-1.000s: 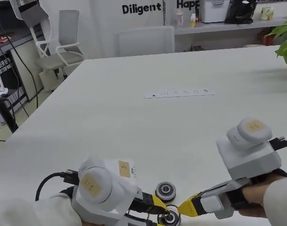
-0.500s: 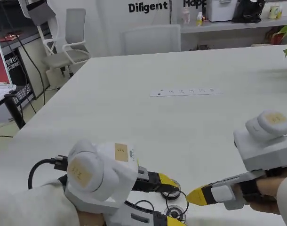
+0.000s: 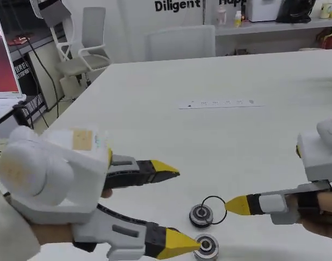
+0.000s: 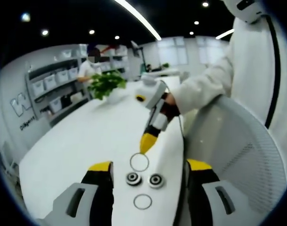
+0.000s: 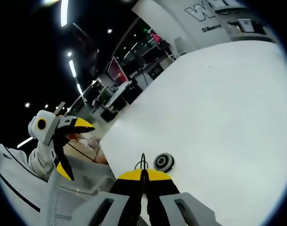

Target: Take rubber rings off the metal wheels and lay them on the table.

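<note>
The head view is bright and evenly lit from above. The white bench [image 3: 220,136] has a soft sheen without harsh glare, and short, faint shadows sit under the metal wheels [image 3: 201,216]. Both gripper views bow strongly toward their edges, and there the ceiling strip lights [image 4: 139,20] burn as bright streaks on dark. In the right gripper view the bench looks nearly washed out, and the rubber ring [image 5: 143,161] is a faint dark line.

a grey chair [image 3: 179,42] and a white office chair [image 3: 93,30] stand beyond a flush socket strip [image 3: 220,103].
</note>
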`<state>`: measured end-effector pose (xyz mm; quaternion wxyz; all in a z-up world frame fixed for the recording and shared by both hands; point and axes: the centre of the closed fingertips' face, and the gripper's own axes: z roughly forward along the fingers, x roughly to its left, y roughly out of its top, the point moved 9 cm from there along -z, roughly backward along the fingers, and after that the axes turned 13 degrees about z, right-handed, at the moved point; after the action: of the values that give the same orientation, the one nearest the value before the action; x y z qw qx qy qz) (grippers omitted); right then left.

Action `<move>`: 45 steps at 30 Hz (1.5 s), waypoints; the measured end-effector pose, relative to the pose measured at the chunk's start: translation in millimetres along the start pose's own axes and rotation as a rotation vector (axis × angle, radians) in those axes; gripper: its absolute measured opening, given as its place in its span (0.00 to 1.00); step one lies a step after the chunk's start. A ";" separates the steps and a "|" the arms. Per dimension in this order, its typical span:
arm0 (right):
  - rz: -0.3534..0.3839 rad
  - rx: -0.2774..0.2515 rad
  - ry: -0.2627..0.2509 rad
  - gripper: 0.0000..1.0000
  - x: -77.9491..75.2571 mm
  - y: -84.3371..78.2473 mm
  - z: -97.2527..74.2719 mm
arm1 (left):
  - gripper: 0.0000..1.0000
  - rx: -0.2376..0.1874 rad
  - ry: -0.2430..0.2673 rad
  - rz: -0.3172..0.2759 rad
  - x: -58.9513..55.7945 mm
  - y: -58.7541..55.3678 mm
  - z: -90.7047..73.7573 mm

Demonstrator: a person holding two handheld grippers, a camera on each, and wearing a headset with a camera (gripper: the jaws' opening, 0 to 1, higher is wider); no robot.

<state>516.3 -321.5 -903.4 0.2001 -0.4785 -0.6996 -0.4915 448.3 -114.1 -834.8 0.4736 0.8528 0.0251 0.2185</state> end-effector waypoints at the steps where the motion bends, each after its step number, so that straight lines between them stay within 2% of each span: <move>1: 0.004 -0.006 0.003 0.00 0.3 0.6 -0.9 | 0.64 0.015 0.019 -0.008 1.4 -2.6 -7.1; 3: 0.012 -0.020 0.008 0.00 0.5 2.0 -2.6 | 0.66 0.025 0.046 -0.018 3.0 -6.1 -16.6; 6: 0.013 -0.033 0.011 0.00 1.3 3.1 -3.8 | 0.67 0.036 0.100 -0.065 4.2 -15.2 -32.4; 11: 0.014 -0.046 0.018 0.00 3.5 4.7 -5.4 | 0.68 0.057 0.152 -0.112 -1.0 -29.6 -46.6; 15: 0.005 -0.044 0.021 0.00 6.8 4.9 -5.0 | 0.69 0.067 0.177 -0.181 -7.5 -44.7 -53.4; 18: -0.008 -0.038 0.019 0.00 9.0 4.8 -4.1 | 0.70 0.088 0.195 -0.199 -10.5 -53.6 -56.0; 22: -0.018 -0.031 0.024 0.00 12.6 5.5 -2.4 | 0.70 0.082 0.201 -0.235 -14.9 -62.7 -54.3; 24: -0.042 -0.025 0.009 0.00 13.6 5.2 -2.2 | 0.70 0.100 0.201 -0.253 -17.5 -68.9 -51.4; 27: -0.053 -0.018 0.004 0.00 14.9 4.9 -2.1 | 0.70 0.104 0.189 -0.265 -20.4 -70.9 -47.1; 32: -0.067 -0.023 0.001 0.00 17.5 6.5 -2.7 | 0.62 0.113 0.182 -0.263 -22.8 -71.7 -42.9; 34: -0.074 -0.024 0.000 0.00 18.8 6.8 -3.0 | 0.64 0.080 0.190 -0.307 -22.4 -70.2 -42.8; 39: -0.087 -0.021 0.012 0.00 25.9 8.6 0.1 | 0.67 0.064 0.241 -0.312 -18.8 -70.3 -46.1; 42: -0.111 -0.006 0.020 0.00 34.7 9.7 8.3 | 0.68 0.055 0.251 -0.298 -18.9 -69.4 -46.8; 45: -0.150 0.017 0.036 0.00 44.6 9.3 16.1 | 0.70 0.059 0.246 -0.318 -19.4 -70.8 -46.6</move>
<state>506.8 -285.7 -872.4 0.1795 -0.4143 -0.7339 -0.5075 423.9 -42.9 -878.3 0.4703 0.8184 0.2235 0.2429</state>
